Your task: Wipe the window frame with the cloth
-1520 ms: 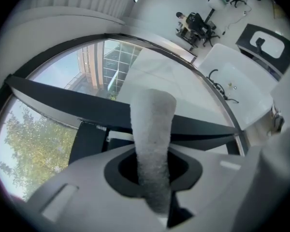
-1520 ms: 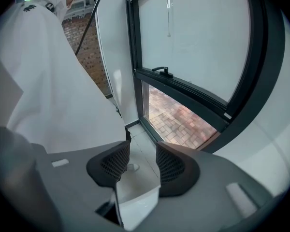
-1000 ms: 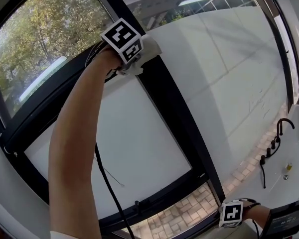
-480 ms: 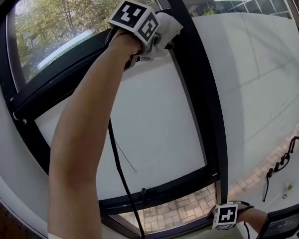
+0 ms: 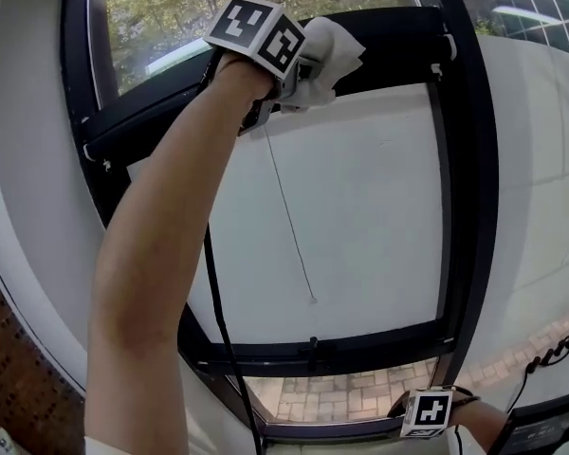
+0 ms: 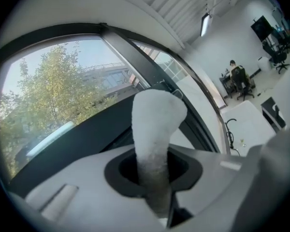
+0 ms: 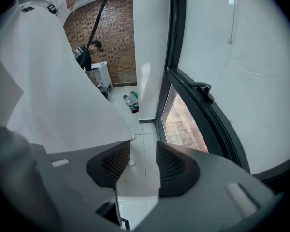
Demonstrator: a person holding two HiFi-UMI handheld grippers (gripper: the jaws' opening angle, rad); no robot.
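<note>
Overhead, one white fluffy cloth [image 5: 330, 50] jutted lengthwise from the pinching left claw [image 6: 153, 170] toward the black window frame [image 5: 398, 31]; the right claw [image 7: 137, 164] gaped, empty.

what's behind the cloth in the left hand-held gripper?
The horizontal bar of the black window frame, with trees outside above it. The stretch directly behind the cloth is covered, so contact can't be confirmed.

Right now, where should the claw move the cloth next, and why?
Probably slide the white cloth right along the black top bar of the window frame. The left claw is shut on the cloth at that bar, and more bar stretches rightward to the upright post.
</note>
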